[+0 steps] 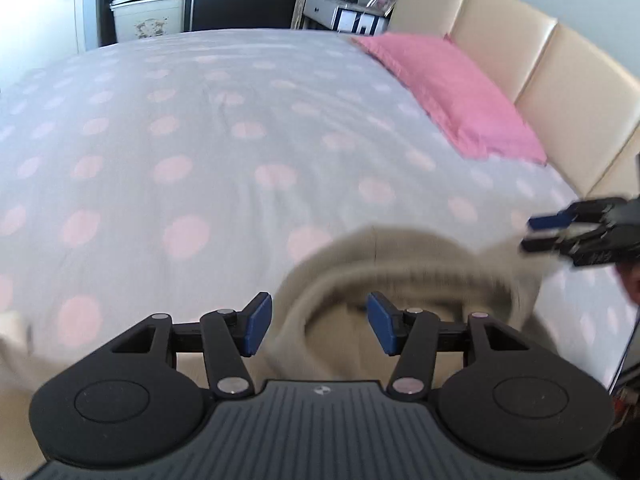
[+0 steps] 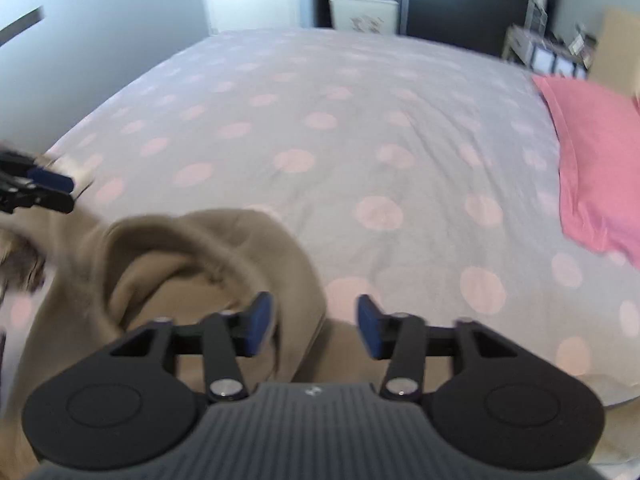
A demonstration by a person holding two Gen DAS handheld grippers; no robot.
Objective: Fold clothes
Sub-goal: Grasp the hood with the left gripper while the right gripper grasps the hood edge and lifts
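A beige hoodie (image 1: 404, 276) lies bunched at the near edge of the bed, its hood facing up with the ribbed rim curled round. My left gripper (image 1: 320, 324) hangs open just above the hood, the blue pads apart and not pressing the cloth. In the right wrist view the same hoodie (image 2: 180, 264) fills the lower left. My right gripper (image 2: 316, 326) is open over the hoodie's right edge, with the cloth under its left pad only. Each gripper shows in the other's view: the right gripper (image 1: 538, 233) at the hoodie's right side, the left gripper (image 2: 52, 188) at its left, blurred.
The bed (image 1: 200, 140) has a grey cover with pink dots. A pink pillow (image 1: 452, 92) lies against the cream padded headboard (image 1: 560, 80) on the right. Dark shelves and a white bin (image 2: 362, 10) stand beyond the far edge.
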